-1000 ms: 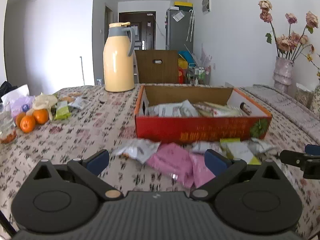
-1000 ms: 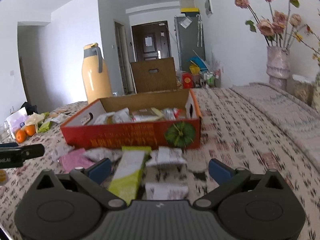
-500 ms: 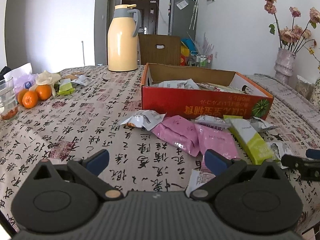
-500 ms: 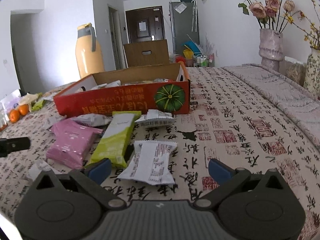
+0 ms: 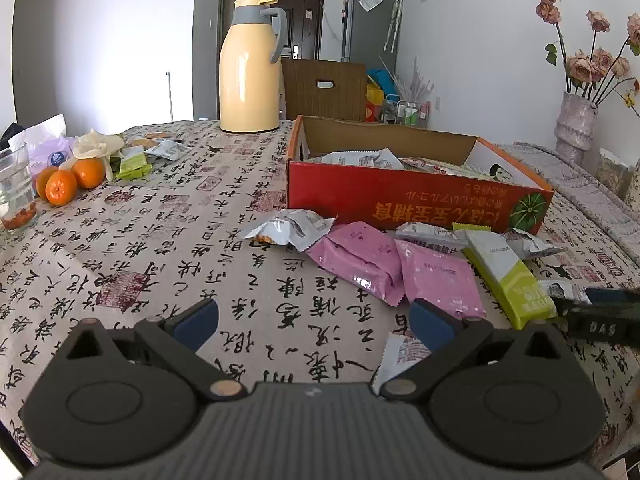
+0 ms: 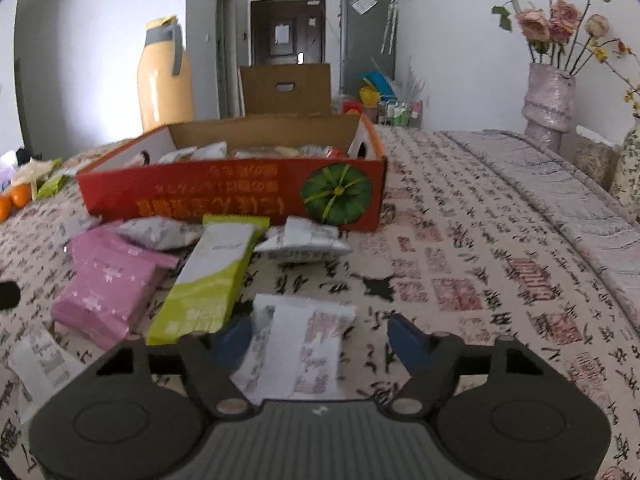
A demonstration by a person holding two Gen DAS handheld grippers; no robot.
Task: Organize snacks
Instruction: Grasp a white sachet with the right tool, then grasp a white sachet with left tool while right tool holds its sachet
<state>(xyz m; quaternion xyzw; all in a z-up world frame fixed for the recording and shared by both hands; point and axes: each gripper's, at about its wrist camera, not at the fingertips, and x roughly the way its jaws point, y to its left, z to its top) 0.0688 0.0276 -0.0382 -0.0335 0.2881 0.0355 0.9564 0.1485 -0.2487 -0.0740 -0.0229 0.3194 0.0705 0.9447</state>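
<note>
Right gripper (image 6: 320,332): jaws closing around a white snack packet (image 6: 294,354) lying on the tablecloth (image 6: 460,240), pads not yet pressing it
Left gripper (image 5: 314,318): wide open, empty
Red box (image 6: 240,196): behind loose packets, partly filled

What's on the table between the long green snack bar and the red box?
In the right wrist view, a silver-white packet lies beside the green snack bar, before the red box.

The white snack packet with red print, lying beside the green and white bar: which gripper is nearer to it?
Right. The right gripper has the white packet between its closing jaws; the left gripper hangs open over the bare tablecloth, farther left.
</note>
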